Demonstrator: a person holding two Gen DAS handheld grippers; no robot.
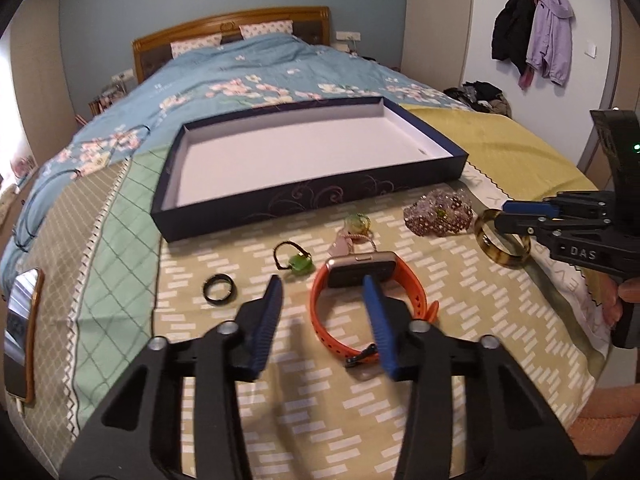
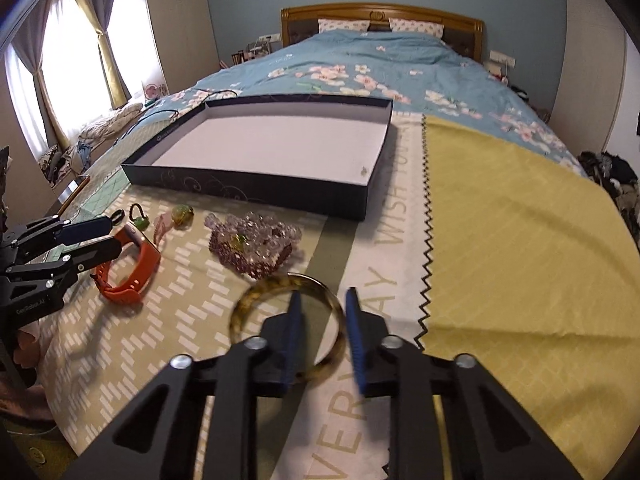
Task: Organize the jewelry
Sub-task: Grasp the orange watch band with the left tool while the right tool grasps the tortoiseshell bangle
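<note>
On a bed, the left hand-held gripper [image 1: 320, 284] straddles the side of an orange watch [image 1: 362, 300], its blue fingers partly spread, neither clearly pressing. The right hand-held gripper [image 2: 322, 296] straddles one side of a tortoiseshell bangle [image 2: 286, 326], one finger inside the ring, one outside; contact is unclear. Beyond both sits a dark tray [image 2: 248, 188].

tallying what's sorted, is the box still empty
Empty: the box shows only bare white floor; all jewelry lies outside on the bed.
</note>
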